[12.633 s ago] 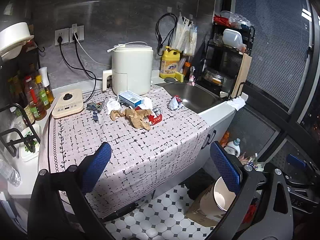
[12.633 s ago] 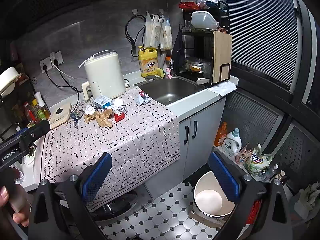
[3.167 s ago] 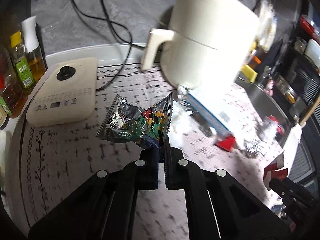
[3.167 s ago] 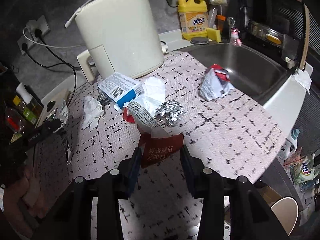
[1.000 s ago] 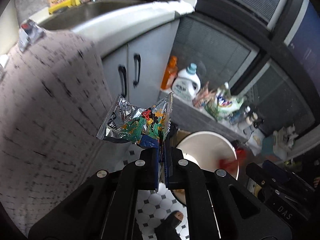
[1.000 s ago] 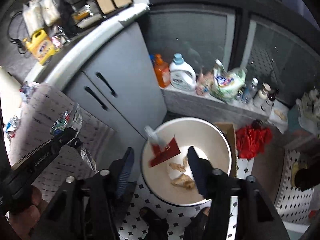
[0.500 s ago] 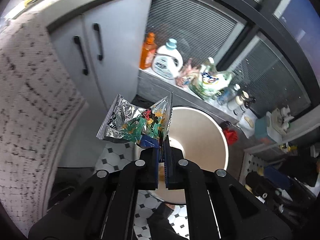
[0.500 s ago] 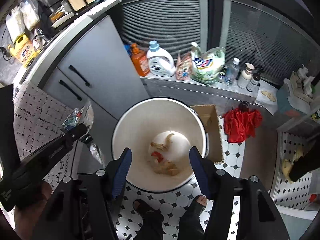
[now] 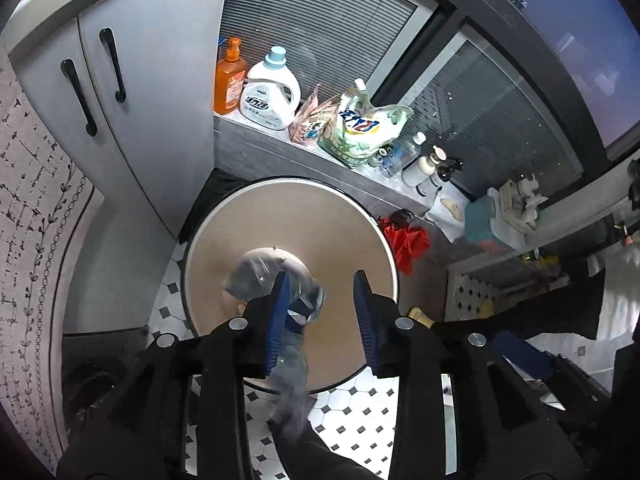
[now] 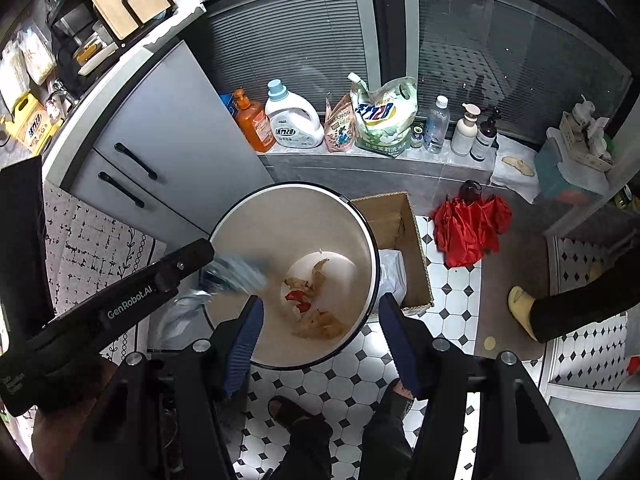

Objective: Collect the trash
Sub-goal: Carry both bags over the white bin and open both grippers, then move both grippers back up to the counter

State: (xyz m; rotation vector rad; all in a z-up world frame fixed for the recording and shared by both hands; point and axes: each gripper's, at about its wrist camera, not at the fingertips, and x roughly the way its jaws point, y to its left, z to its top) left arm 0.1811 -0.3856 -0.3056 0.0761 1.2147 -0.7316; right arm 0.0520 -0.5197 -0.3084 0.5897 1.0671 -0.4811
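Foil wrapper (image 9: 276, 284): light, crinkly, slippery, pinch at edge. Blurred, over bin (image 9: 256, 216), beside one finger. Left gripper (image 9: 320, 312) fingers opening, not pressing it. Right gripper (image 10: 320, 328) fingers apart, empty.

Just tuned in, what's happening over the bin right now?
A person holds both tools above the white trash bin. The left hand-held gripper is opening its jaws, and the blurred foil snack wrapper is dropping away from it toward the bin. The right hand-held gripper is open and empty. Brown paper scraps and a red wrapper already lie inside.
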